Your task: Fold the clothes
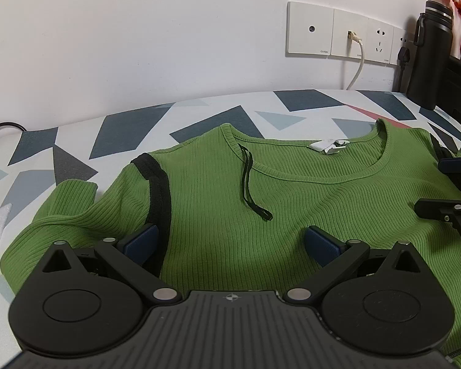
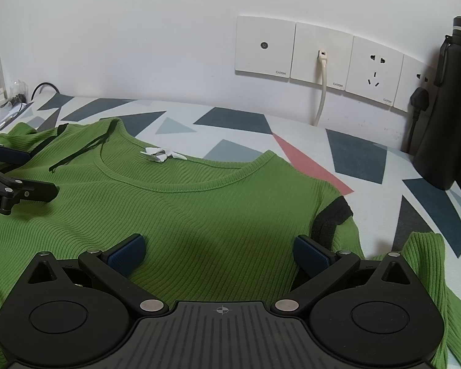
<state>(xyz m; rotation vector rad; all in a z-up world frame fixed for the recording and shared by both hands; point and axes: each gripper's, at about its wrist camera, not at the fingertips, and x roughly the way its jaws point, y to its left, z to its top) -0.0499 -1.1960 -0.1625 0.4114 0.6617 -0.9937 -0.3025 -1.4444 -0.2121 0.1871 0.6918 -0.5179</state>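
Jaws spread wide on both, nothing pinched: left gripper (image 1: 230, 240) hangs low over the left chest of the sweater (image 1: 292, 203), right gripper (image 2: 219, 252) over the right chest; contact with the knit can't be told. Sweater: green ribbed, lying flat face-up on the tabletop (image 1: 132, 126), neckline at the far side, white tag (image 2: 161, 154) at the inside back of the collar, black hanger loop (image 1: 252, 181) trailing out of the neck onto the chest. Black trim (image 1: 159, 196) rings each armhole; left sleeve (image 1: 61, 215) bunched at near left, right sleeve (image 2: 427, 264) draped at near right.

Step, as I judge it: garment laid out, first fold not started. Next move calls for each gripper to shift outward to a shoulder or sleeve edge, close on one layer, and bring the sleeves in over the body.

Outward: geometric-print cover, wall sockets (image 2: 319, 58) at far right with a plugged cable (image 2: 321, 92), black bottle (image 2: 445, 107) far right.

Writing: "CATON" on the socket plates; tag text unreadable.
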